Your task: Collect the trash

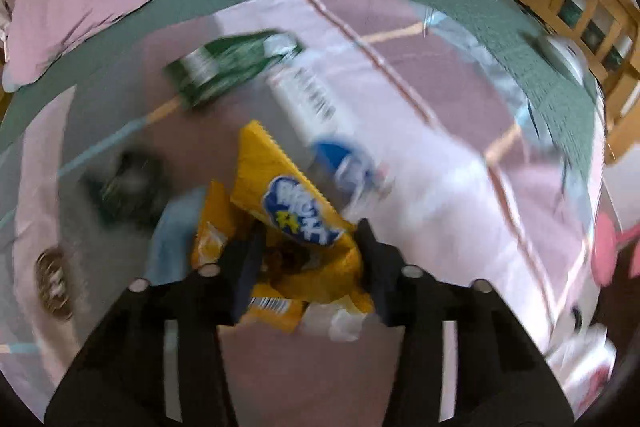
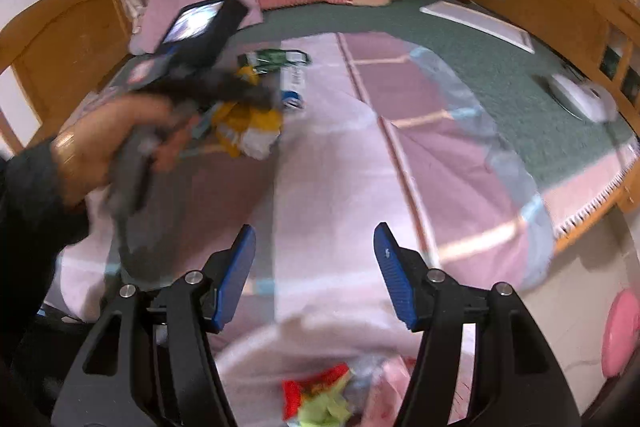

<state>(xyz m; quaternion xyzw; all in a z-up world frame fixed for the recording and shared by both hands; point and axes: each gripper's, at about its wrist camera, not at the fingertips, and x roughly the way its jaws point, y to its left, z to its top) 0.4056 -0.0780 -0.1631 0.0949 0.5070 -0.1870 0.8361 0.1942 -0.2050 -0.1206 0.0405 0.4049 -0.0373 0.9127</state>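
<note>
Left wrist: left gripper [image 1: 308, 255] clamping crinkled yellow wrapper [image 1: 280, 195], green packet [image 1: 228, 67] lying at eleven o'clock; right gripper [image 2: 314, 259] hanging spread, empty.

The left gripper [image 1: 308, 247] points steeply downward, its fingers seemingly pressed on something between them, though blur hides the contact. A hand [image 2: 104, 151] in a dark sleeve grips its handle. The right gripper [image 2: 316, 267] hangs with jaws apart, empty.

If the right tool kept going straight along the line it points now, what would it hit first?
Most likely the bare pink blanket: nothing lies between the right tool's open blue fingers, and only blanket shows ahead. The yellow wrapper sits off to the left. Depth is hard to judge here.
</note>
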